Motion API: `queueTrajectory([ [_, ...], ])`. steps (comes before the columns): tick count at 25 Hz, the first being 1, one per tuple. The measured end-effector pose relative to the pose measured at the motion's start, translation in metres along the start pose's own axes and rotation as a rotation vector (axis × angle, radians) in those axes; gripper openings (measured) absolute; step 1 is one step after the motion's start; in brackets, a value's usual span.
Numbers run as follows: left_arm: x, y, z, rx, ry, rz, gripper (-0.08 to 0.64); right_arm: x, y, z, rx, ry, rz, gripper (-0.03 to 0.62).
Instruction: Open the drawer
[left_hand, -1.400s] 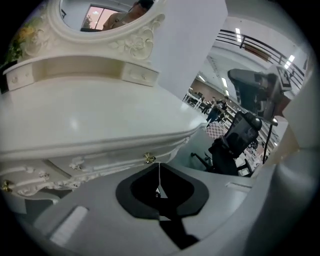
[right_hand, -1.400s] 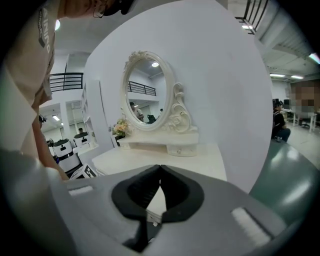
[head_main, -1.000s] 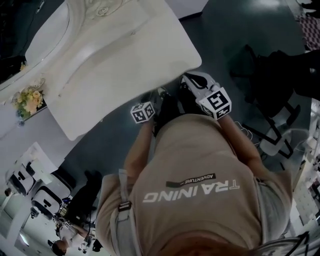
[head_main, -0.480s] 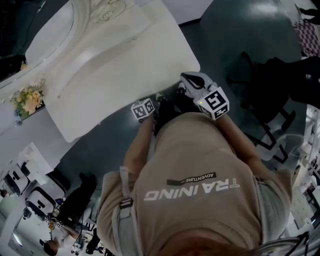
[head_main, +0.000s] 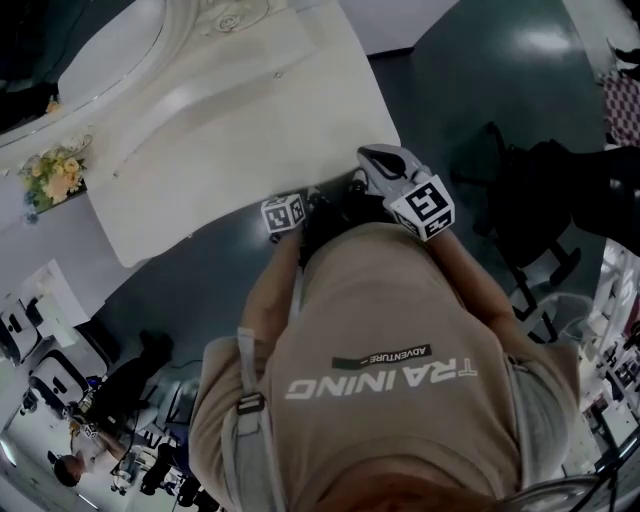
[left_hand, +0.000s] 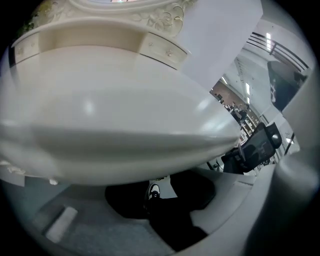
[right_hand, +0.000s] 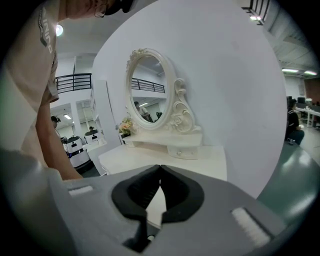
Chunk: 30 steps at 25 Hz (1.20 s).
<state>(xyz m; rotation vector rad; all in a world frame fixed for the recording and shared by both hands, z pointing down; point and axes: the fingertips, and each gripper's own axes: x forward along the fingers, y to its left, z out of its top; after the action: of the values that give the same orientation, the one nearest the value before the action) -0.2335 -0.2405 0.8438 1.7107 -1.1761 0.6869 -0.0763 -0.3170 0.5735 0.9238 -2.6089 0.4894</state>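
Note:
A white dressing table (head_main: 230, 120) stands in front of me, and its rounded front edge (left_hand: 115, 135) fills the left gripper view. Small knobbed drawers sit at the back of its top, under the oval mirror: one drawer (right_hand: 182, 151) shows in the right gripper view and one (left_hand: 162, 49) in the left. My left gripper (left_hand: 170, 212) hangs just below the table's front edge, open, with only floor between its wide-apart jaws. Its marker cube (head_main: 283, 213) is close to that edge. My right gripper (right_hand: 160, 169) is held near the table's right corner, shut on nothing, tips touching.
An oval mirror (right_hand: 146, 90) in a carved frame rises at the back of the table, with a flower bunch (head_main: 50, 178) beside it. My shoe (left_hand: 152, 191) is on the dark floor under the table. Dark chairs (head_main: 545, 180) stand to the right.
The left gripper's cube has edged a little closer to the table's front edge. The right gripper has shifted slightly near the corner. The head view has tilted a bit.

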Motion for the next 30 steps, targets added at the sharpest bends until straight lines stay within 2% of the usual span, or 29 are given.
queueTrajectory([
  [4,0.002,-0.003,-0.005,0.026,0.017,0.034,0.135,-0.003,0.000,0.001,-0.009,-0.015,0.047,0.003],
  [12,0.001,-0.004,-0.005,0.004,-0.018,0.114,0.135,0.003,-0.005,-0.020,0.015,-0.017,0.107,0.003],
  [16,-0.003,-0.008,-0.014,-0.009,-0.006,0.120,0.132,-0.008,0.006,-0.024,0.011,-0.022,0.135,0.003],
  [24,0.009,-0.008,-0.010,0.013,0.045,0.140,0.133,-0.020,0.001,-0.036,0.007,-0.008,0.111,0.003],
  [30,0.009,-0.013,-0.012,0.048,0.056,0.113,0.130,-0.033,0.002,-0.042,0.016,-0.013,0.101,0.003],
])
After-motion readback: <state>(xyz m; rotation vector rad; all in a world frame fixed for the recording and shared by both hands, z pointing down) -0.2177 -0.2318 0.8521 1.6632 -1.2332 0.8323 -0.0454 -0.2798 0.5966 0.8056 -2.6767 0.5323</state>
